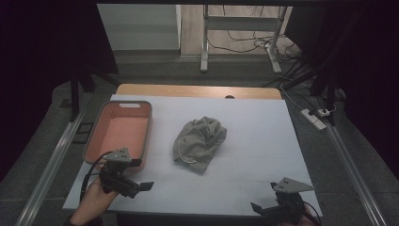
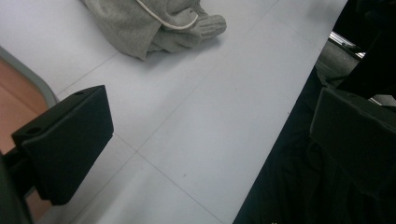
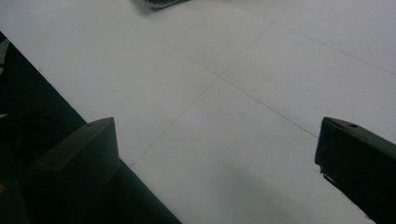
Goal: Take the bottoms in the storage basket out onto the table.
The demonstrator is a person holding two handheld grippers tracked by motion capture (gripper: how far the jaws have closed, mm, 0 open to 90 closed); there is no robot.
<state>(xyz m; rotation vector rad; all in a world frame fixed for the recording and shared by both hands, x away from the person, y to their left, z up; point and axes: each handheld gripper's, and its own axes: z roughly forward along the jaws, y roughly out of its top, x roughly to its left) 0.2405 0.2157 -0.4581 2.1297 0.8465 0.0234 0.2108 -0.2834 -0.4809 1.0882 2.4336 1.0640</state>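
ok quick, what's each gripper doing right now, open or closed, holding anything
Left gripper: open, holding nothing, above the table's near left corner.
Right gripper: open, holding nothing, at the near right edge.

Dimly lit throughout; dark vignetted sides in the high view, brighter floor [image 1: 226, 28] far back. Soft shadows, slightly blurred near jaws, no glare.

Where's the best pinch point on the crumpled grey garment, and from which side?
Take the grey garment at its near lower corner, where the white-piped edge folds over into a raised ridge. Come from the near left with the left tool: its jaws stand open and that corner faces it. The middle looks like a loose, flatter heap, likely harder to pinch.
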